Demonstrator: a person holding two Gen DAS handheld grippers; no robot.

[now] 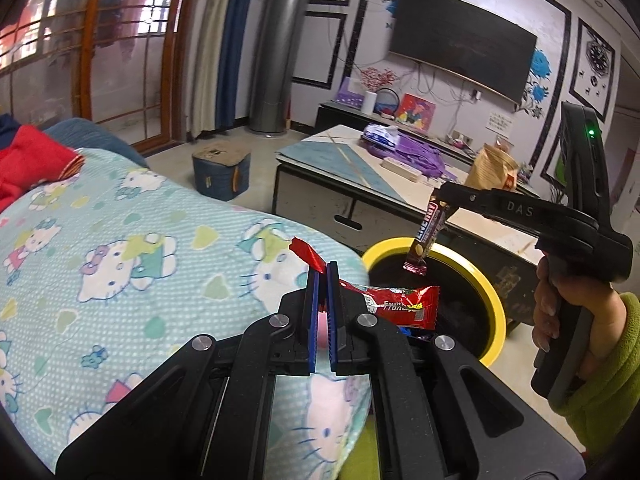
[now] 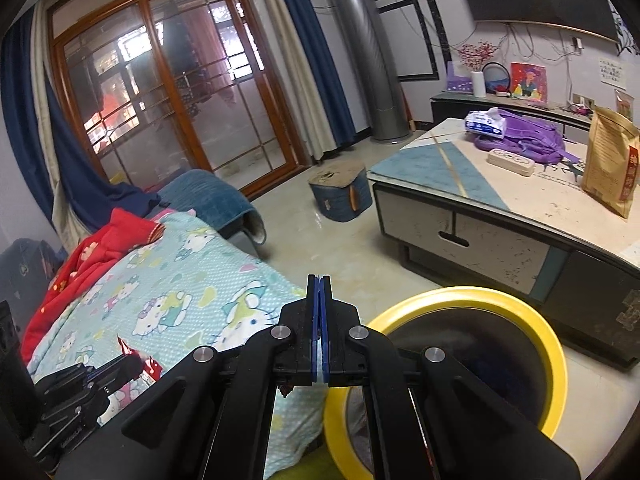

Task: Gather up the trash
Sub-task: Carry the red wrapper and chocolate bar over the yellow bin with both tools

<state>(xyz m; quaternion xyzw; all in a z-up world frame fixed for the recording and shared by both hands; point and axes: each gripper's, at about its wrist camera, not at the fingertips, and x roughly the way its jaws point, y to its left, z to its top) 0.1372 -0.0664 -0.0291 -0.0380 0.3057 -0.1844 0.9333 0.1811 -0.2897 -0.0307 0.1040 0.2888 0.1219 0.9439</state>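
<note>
At the edge of the cartoon-cat blanket [image 1: 132, 240], the left gripper [image 1: 322, 276] is clamped on a red wrapper [image 1: 400, 304]: a short end sticks up past the blue fingertips [image 1: 314, 280] and the longer printed part hangs out to the right, just beside the bin. In the left wrist view the right gripper [image 1: 442, 196], gripped by a hand [image 1: 548, 312] in a green sleeve [image 1: 604, 368], pinches the top of a dark candy wrapper [image 1: 426, 236]. That wrapper dangles straight down over the open mouth of the bin [image 1: 492, 292], which has a yellow rim and a dark inside. From its own camera the right gripper [image 2: 319, 284] has its blue pads pressed together, the wrapper mostly hidden below them, and the yellow-rimmed bin [image 2: 556, 344] lies just to their lower right. The left gripper [image 2: 132, 360] shows there at the lower left with a scrap of red wrapper [image 2: 152, 368] at its tip. Beyond the bin stands a low table [image 2: 472, 216] carrying a purple backpack [image 2: 528, 140] and a brown paper bag [image 2: 610, 164].
</note>
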